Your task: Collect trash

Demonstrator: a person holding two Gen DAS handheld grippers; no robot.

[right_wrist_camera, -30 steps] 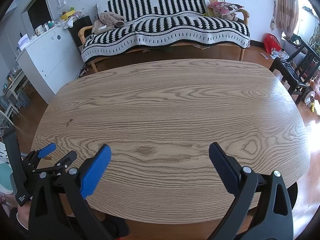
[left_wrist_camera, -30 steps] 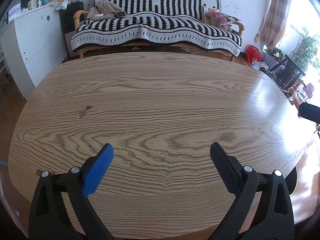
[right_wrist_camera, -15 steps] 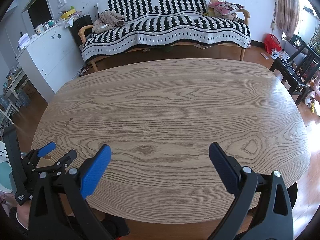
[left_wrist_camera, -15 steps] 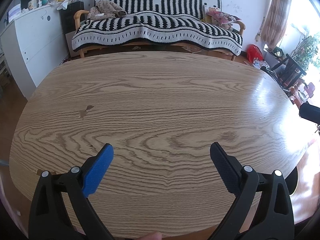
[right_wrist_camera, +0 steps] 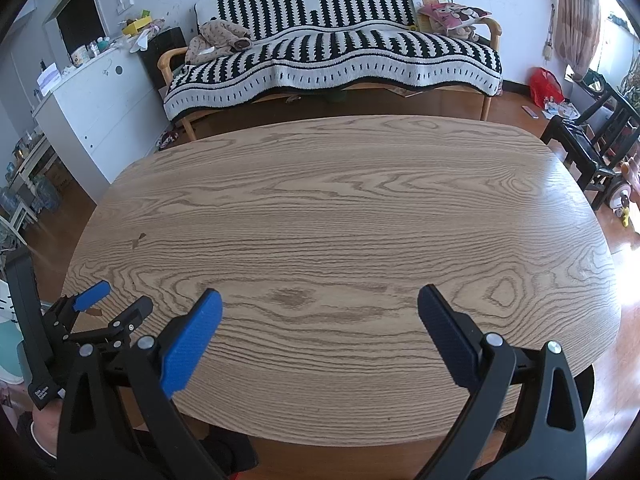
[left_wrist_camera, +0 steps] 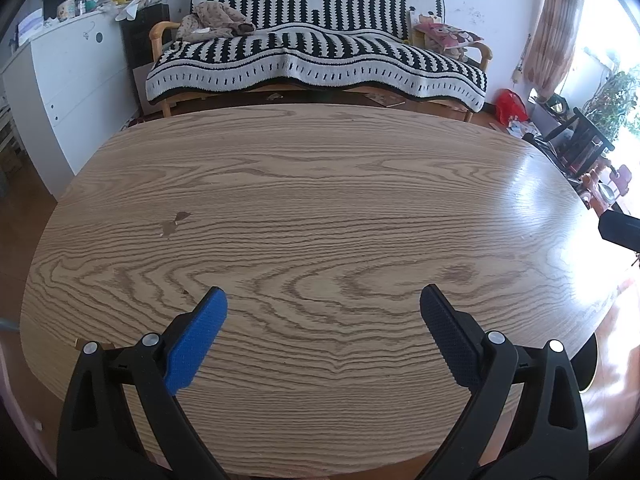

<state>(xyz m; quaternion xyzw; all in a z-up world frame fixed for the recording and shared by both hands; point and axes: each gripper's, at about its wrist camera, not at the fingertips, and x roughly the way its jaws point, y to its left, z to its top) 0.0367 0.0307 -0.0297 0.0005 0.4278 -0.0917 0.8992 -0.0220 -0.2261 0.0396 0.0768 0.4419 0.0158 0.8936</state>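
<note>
My left gripper (left_wrist_camera: 322, 300) is open and empty, held over the near edge of an oval wooden table (left_wrist_camera: 320, 200). My right gripper (right_wrist_camera: 318, 304) is open and empty too, over the near edge of the same table (right_wrist_camera: 340, 208). The left gripper also shows at the lower left of the right wrist view (right_wrist_camera: 114, 298), open, beside the table's left end. A small brown scrap (left_wrist_camera: 176, 222) lies on the table's left part; it also shows in the right wrist view (right_wrist_camera: 138, 240). I see no other trash on the tabletop.
A sofa with a black-and-white blanket (left_wrist_camera: 316, 56) stands beyond the table. A white cabinet (left_wrist_camera: 68, 80) is at the left. A red bag (left_wrist_camera: 510, 106), dark chairs (right_wrist_camera: 592, 144) and toys are on the floor at the right.
Both views have shifted slightly; the table sits a little lower and farther in the left wrist view. Both grippers stay open and empty.
</note>
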